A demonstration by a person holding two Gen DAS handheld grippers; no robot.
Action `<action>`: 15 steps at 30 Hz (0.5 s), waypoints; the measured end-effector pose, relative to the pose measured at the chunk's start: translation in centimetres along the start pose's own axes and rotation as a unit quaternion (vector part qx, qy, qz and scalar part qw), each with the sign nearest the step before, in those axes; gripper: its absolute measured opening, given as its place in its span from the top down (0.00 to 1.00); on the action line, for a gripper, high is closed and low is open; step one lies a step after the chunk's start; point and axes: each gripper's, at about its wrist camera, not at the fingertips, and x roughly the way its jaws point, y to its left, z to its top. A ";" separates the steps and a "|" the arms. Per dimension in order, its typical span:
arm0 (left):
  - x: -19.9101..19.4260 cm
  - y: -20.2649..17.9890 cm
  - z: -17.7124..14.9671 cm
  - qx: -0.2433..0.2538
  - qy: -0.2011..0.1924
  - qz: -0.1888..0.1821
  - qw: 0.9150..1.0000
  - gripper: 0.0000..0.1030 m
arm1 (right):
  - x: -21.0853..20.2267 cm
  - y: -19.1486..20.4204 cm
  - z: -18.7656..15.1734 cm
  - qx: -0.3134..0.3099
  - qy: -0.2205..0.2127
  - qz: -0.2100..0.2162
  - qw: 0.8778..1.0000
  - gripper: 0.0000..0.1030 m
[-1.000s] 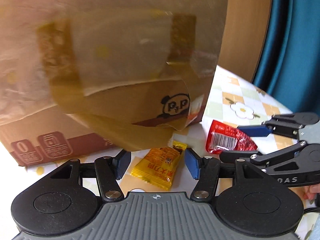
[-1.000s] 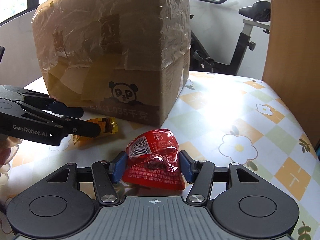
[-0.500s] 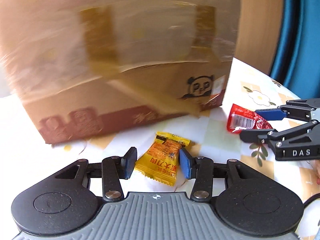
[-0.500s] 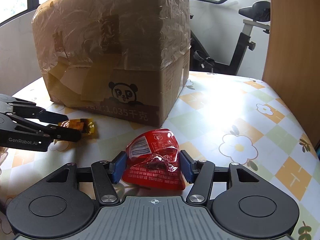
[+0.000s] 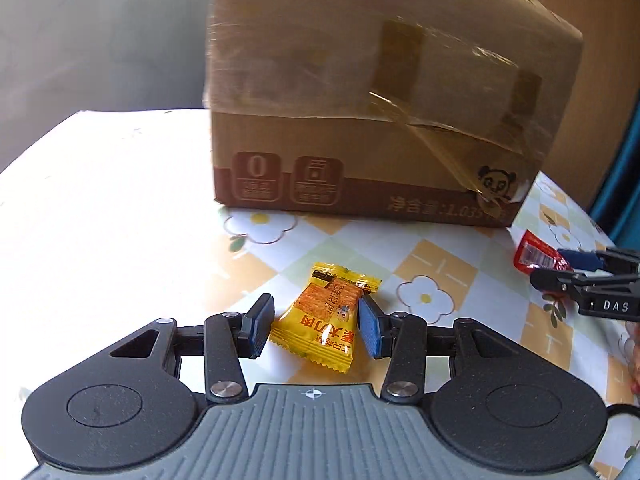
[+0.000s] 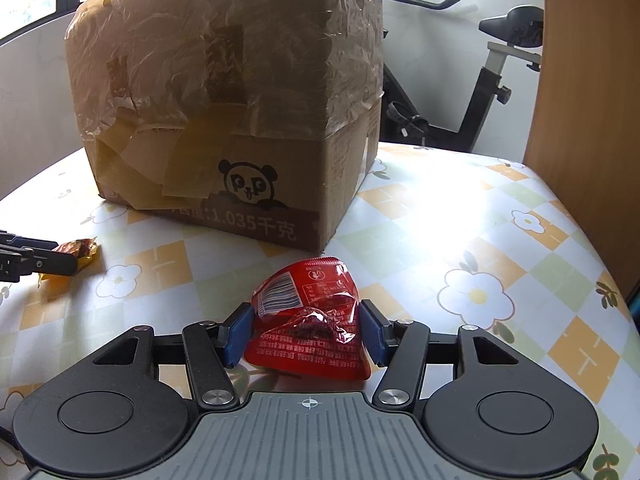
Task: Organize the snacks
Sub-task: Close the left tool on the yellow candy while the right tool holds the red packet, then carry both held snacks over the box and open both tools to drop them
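Observation:
A yellow snack packet sits between the blue pads of my left gripper, which is shut on it just above the flowered tablecloth. From the right wrist view the same yellow packet pokes out of the left gripper at the far left. My right gripper is shut on a crumpled red snack packet, low over the table. In the left wrist view, the right gripper holds the red packet at the right edge.
A large taped cardboard box with a panda logo stands on the table behind both packets, also the box. A wooden panel borders the table on the right. An exercise bike stands beyond it. A teal curtain hangs far right.
My left gripper closed on the yellow packet, rolled, and carried it back from the box and leftward. The right gripper and red packet have not moved.

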 end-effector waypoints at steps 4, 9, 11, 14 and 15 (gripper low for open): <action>-1.4 1.7 0.2 -0.036 -0.018 0.016 0.999 0.53 | -0.2 0.1 -0.1 -0.003 -0.003 -0.006 1.000 0.49; -4.1 2.4 1.9 -0.029 -0.066 0.029 0.997 0.53 | -2.0 -0.3 0.1 0.022 -0.023 -0.020 0.999 0.50; -5.1 2.3 2.6 -0.018 -0.087 0.033 0.995 0.53 | -3.3 -0.8 0.2 0.045 -0.036 -0.018 0.998 0.50; -7.0 2.3 3.9 -0.011 -0.121 0.032 0.992 0.53 | -5.4 -1.2 1.3 0.053 -0.061 -0.019 0.997 0.50; -7.7 2.4 4.4 -0.011 -0.135 0.031 0.990 0.53 | -6.1 -1.4 2.0 0.050 -0.072 -0.020 0.996 0.50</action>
